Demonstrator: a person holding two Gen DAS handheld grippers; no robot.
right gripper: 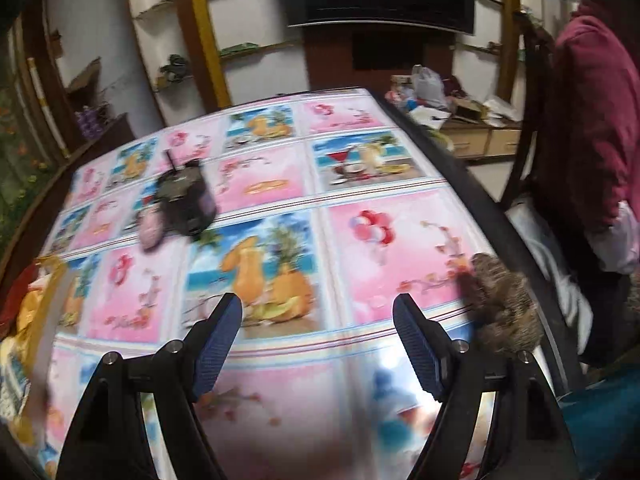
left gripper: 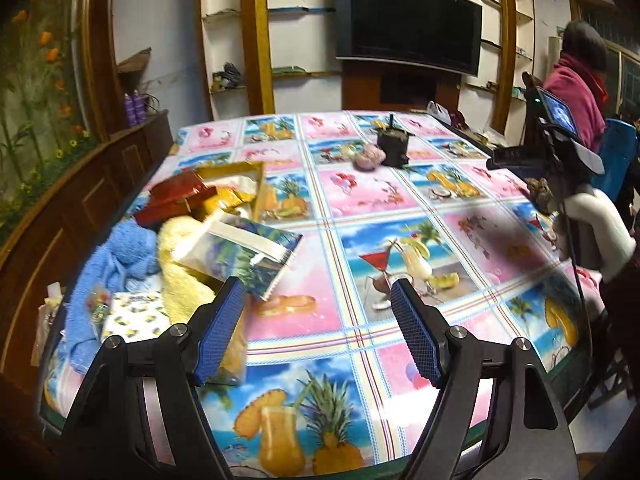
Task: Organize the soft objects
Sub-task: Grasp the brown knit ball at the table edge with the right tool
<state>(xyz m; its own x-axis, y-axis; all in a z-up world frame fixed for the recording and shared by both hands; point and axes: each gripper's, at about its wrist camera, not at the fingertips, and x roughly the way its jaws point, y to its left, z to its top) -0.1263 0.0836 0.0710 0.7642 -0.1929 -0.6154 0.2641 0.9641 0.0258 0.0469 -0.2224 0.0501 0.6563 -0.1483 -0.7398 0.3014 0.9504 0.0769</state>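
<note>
A heap of soft things lies at the table's left: a blue knitted cloth, a yellow fluffy towel, a printed tissue pack and a lemon-print pack. My left gripper is open and empty, just right of the heap. My right gripper is open and empty above the tablecloth; it also shows in the left wrist view at the right. A brown furry thing lies at the table's right edge, just right of the right gripper. A pink fuzzy ball lies beside a black pouch.
The table has a glossy fruit-print cloth. A gold box with a red lid stands behind the heap. A person in a maroon top is at the right. A TV and shelves fill the back wall.
</note>
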